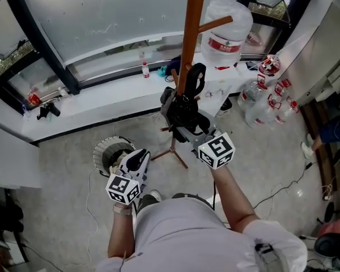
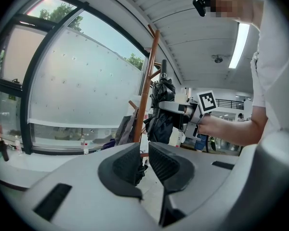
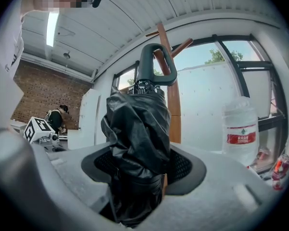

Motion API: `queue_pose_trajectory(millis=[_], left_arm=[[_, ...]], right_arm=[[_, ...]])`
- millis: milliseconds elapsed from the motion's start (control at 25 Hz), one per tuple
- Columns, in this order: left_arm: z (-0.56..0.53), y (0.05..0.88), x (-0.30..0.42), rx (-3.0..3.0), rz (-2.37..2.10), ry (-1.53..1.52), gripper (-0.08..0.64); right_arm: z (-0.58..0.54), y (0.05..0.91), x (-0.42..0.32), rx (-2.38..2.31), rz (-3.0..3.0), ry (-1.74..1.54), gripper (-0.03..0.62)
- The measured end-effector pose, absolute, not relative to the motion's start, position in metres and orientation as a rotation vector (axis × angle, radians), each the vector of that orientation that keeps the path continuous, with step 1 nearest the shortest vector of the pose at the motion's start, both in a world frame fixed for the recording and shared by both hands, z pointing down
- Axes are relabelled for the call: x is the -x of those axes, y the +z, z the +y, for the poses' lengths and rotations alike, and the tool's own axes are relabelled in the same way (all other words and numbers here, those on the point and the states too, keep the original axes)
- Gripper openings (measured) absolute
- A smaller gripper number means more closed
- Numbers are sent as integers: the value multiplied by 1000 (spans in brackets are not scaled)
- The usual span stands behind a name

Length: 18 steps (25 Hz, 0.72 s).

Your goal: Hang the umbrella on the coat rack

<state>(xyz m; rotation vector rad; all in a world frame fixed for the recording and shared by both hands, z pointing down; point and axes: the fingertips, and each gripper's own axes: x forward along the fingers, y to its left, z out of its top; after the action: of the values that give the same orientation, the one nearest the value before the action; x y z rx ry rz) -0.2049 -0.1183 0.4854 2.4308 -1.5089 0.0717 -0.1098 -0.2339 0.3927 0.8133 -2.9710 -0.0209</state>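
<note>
Right gripper view, starting at the right gripper (image 3: 139, 165): closed at a middling width on the bunched canopy of the folded black fabric umbrella (image 3: 135, 129), with both pads pressing into the cloth and the umbrella standing upright between them. Soft and crumpled at that spot, so likely to give and creep a little inside the grip. Probably light, and stiffer along the shaft buried in the folds. Best held low on the rolled body, as now, leaving the dark looped handle (image 3: 156, 64) free above the gripper to do the catching. Just behind that loop, the brown wooden coat rack pole (image 3: 172, 105) with its slanted pegs. Cannot tell whether loop and pole touch. Off to the gripper's right and well apart, a large clear plastic water bottle (image 3: 241, 129) with a red label. Not yet hung, by the look of it: needs the loop raised over a peg.

Left gripper view: left gripper (image 2: 143, 162) set to a narrow slit and holding nothing, with pole and umbrella well ahead of it.
</note>
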Motion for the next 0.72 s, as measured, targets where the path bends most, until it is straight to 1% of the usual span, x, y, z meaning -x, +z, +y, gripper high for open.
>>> queue_pose_trajectory(millis=[720], left_arm=[[-114,489,220,-2380,-1570,66,40]], right_arm=[[-258,409,119,-863,-2929,30,261]])
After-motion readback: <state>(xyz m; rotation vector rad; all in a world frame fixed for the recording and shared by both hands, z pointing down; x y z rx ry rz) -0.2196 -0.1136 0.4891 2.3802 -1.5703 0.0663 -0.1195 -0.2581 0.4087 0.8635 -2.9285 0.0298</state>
